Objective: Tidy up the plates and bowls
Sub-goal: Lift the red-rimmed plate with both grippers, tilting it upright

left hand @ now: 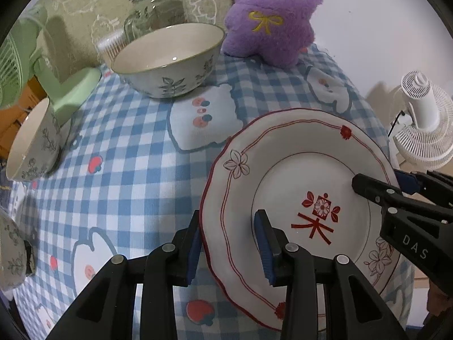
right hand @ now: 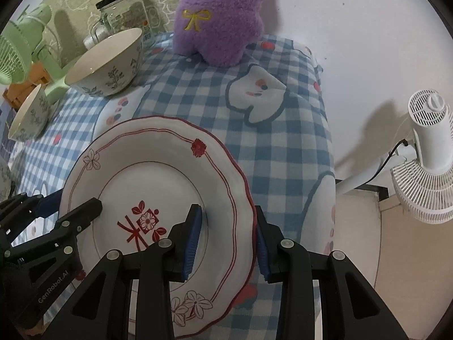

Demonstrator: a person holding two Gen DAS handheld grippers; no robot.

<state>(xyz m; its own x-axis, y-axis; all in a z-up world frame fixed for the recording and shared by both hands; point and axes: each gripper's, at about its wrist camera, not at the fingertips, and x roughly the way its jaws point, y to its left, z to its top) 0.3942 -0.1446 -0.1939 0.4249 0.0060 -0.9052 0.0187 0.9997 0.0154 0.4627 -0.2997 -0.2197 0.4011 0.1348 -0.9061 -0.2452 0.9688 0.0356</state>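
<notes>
1. Tongs first: my left gripper pinches the left rim of the plate, one pad under, one on top.
2. My right gripper pinches the opposite rim the same way.
3. Between them the plate sits near the table's right edge, over the checked cloth.
4. A large bowl stands toward the far edge, a smaller bowl at the left edge.

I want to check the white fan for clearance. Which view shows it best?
The right wrist view: the white fan shows whole, head, grille and cord, standing beyond the table's edge. The left wrist view crowds it against the picture's right edge.
</notes>
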